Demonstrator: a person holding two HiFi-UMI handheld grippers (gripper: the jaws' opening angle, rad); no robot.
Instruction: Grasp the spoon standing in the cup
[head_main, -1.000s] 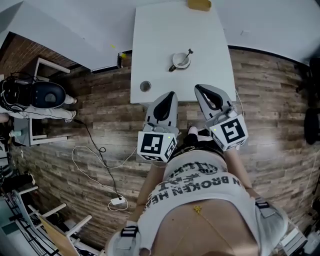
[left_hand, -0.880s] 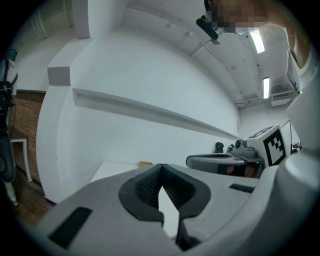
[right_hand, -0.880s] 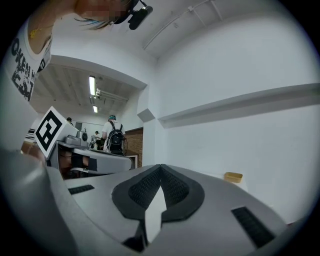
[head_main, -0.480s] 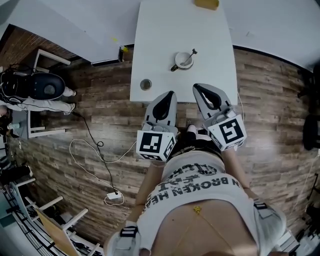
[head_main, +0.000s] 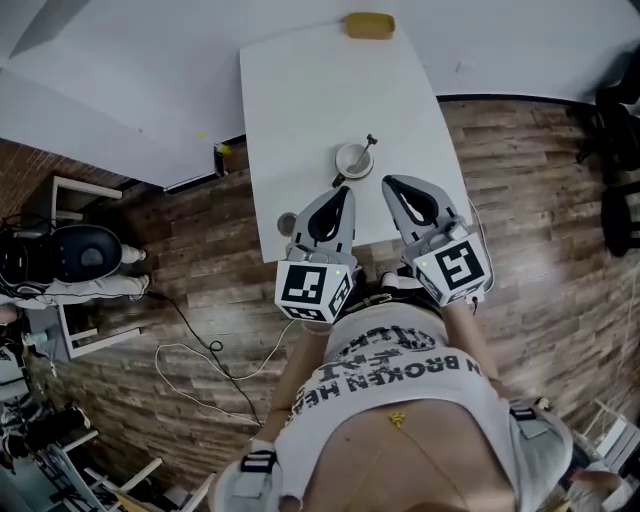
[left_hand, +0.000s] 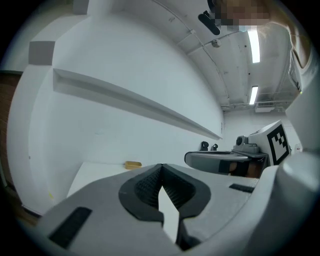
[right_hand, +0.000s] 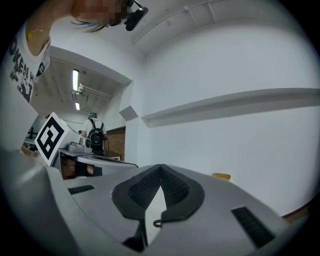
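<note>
Here, slender spoon (head_main: 367, 146) aslant in white cup (head_main: 351, 161)

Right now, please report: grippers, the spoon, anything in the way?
Left gripper and right gripper: jaws shut, empty, just short of the cup. Spoon leans in it, untouched. Nothing in between.

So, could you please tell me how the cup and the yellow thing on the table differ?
The cup is white and round; the yellow thing is oblong and low. The cup stands toward the near end of the table; the yellow thing lies at the far edge. The cup holds a spoon; the yellow thing holds nothing. Both rest on that white table.
</note>
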